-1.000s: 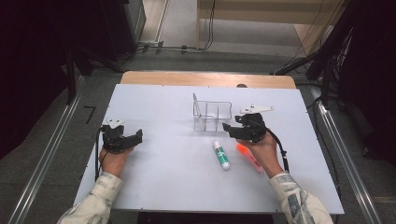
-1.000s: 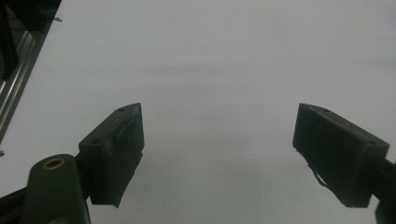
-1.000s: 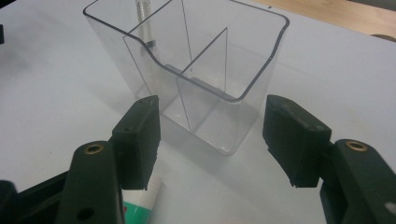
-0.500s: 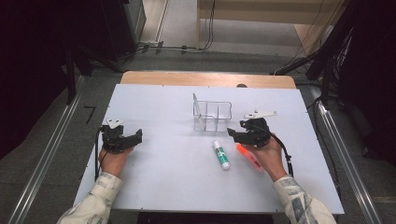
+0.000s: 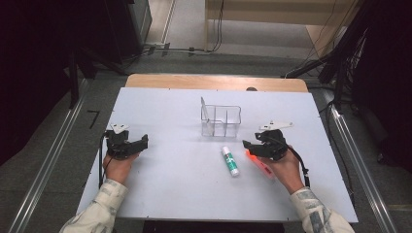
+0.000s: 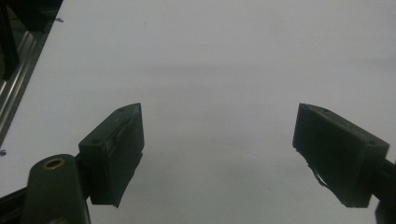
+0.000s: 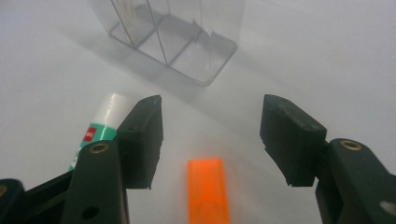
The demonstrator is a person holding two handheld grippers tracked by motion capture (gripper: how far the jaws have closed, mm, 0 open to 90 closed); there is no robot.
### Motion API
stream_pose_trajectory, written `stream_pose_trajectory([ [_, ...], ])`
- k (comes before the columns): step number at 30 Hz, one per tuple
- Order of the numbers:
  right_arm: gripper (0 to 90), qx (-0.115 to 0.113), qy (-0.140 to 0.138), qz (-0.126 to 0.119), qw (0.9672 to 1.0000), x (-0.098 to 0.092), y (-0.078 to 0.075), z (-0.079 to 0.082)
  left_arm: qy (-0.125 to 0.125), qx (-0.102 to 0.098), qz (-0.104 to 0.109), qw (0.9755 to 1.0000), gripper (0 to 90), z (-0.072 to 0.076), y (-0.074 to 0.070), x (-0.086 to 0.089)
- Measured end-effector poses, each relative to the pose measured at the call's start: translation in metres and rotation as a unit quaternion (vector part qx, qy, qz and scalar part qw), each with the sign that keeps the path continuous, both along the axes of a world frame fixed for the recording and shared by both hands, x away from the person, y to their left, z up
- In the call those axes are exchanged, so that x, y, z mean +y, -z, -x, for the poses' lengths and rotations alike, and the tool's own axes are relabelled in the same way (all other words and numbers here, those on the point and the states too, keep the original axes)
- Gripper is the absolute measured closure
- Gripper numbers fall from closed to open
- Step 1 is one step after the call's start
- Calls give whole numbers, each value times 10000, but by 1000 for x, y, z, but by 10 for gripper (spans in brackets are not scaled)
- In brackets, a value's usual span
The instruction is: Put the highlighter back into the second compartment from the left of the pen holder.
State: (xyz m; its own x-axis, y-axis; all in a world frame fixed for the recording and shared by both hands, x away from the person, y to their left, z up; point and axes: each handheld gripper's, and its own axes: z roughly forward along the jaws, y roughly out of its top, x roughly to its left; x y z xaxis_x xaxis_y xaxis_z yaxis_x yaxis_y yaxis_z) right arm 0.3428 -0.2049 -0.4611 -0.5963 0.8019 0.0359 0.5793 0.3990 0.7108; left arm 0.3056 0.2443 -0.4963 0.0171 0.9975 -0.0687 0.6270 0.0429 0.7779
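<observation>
On white table [image 5: 170, 194], clear divided organizer [image 5: 221, 121], compartments unfilled

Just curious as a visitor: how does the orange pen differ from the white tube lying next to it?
The orange marker is bright orange all over; the glue stick is white with a green label. The marker lies between the right gripper's open jaws; the glue stick lies outside them, beside one jaw. Both lie flat on the table near the clear organizer.

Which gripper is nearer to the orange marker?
Right. The right gripper hangs just over the orange marker, jaws open with the marker's end between them, untouched. The left gripper sits far across the table, jaws open over bare surface.
</observation>
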Motion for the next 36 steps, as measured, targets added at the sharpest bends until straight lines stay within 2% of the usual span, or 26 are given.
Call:
stream_pose_trajectory([
  [12,394,104,-2,239,9997,-1,21,7,2,5,20,10000,169,1,-1,1],
  [32,458,317,-3,402,9987,-5,37,13,7,-5,20,10000,169,0,0,0],
  [36,483,252,2,484,9985,-3,38,14,8,-3,22,10000,169,0,0,-1],
])
